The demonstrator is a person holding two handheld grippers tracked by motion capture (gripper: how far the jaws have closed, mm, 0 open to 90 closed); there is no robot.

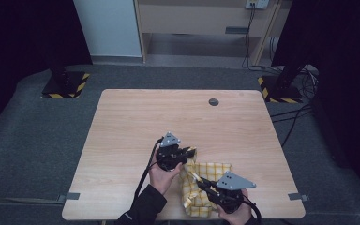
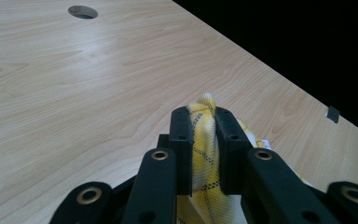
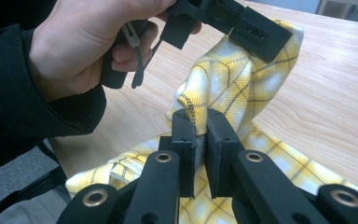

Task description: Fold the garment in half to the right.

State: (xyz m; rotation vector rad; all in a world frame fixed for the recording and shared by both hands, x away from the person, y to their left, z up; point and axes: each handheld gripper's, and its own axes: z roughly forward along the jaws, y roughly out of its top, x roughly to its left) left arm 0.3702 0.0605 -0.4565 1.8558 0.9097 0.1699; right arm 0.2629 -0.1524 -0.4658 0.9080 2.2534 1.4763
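At the lower middle of the high view, the right gripper (image 1: 205,184) was clamped on the near edge of the yellow checked cloth (image 1: 211,169), which lay bunched on the table (image 1: 136,122). Just above, the left gripper (image 1: 190,152) pinched a far corner. Drawing both apart evenly, keeping the fabric taut, would likely spread it best. The cloth's underside folds stayed hidden.
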